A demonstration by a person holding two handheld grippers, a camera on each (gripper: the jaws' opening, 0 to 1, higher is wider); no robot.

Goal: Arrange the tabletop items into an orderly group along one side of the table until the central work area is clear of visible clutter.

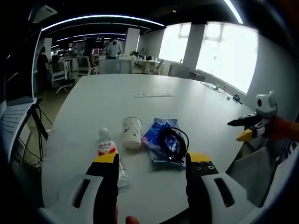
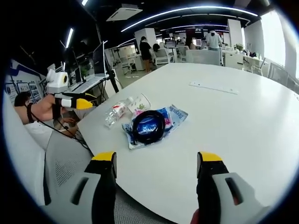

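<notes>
Your left gripper (image 1: 152, 161) hangs over the near edge of the table (image 1: 93, 107) with its jaws spread wide and nothing between them. In the left gripper view the yellow tip of one jaw overlaps the lower part of the bottle (image 1: 110, 156), which lies on its side; you cannot tell whether they touch. Your right gripper (image 2: 156, 158) is likewise wide open and empty, held above the table's edge, with a grey chair back (image 2: 60, 168) below it.

The table is white, broad and rounded. The task's things form one cluster near the edge closest to you: the bottle, a paper cup (image 1: 132, 132) lying on its side just beside it, and a blue packet (image 1: 161, 140) touching the cup, with a coiled black cable (image 1: 172, 140) resting on top of the packet. Well apart, towards the far side, lies a flat white strip (image 1: 154, 94). Small items (image 1: 219, 88) sit at the edge beside the windows, too small to tell.

The room is an open office: bright windows (image 1: 226, 53) along one wall, ceiling strip lights (image 1: 98, 17), desks and chairs (image 1: 84, 65) beyond the table, people standing in the distance, and a laptop on a stand (image 2: 91, 77) beside the table.
</notes>
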